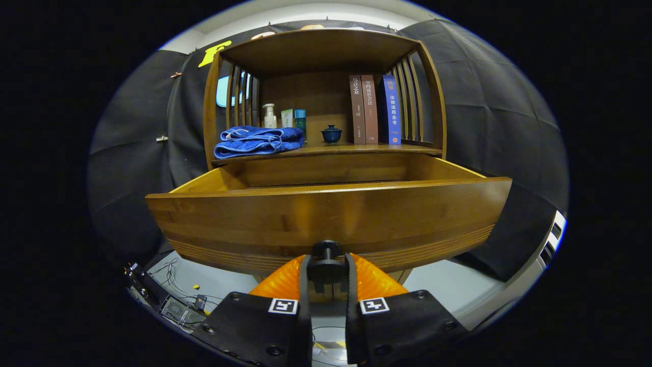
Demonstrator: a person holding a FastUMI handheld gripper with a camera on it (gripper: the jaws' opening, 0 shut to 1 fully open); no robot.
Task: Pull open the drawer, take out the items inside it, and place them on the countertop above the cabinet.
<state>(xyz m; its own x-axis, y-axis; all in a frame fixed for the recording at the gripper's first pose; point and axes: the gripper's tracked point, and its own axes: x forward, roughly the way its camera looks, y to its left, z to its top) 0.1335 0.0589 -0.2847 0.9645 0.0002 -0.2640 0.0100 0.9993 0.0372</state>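
The wooden drawer (326, 214) stands pulled out of the cabinet toward me, its front panel wide across the view. Its dark round knob (326, 255) sits between my fingers, and my gripper (327, 272) is shut on it from both sides. What lies inside the drawer is hidden behind the front panel; I see just the inner side walls and back wall. Above the drawer runs the countertop (356, 149), carrying a folded blue towel (257, 140), a small dark blue lidded cup (331, 134), bottles (270, 116) and three upright books (374, 109).
A slatted wooden shelf frame (321, 51) encloses the countertop at the sides and top. Cables and a small device (175, 306) lie on the pale floor below left of the drawer. Black cloth walls surround the cabinet.
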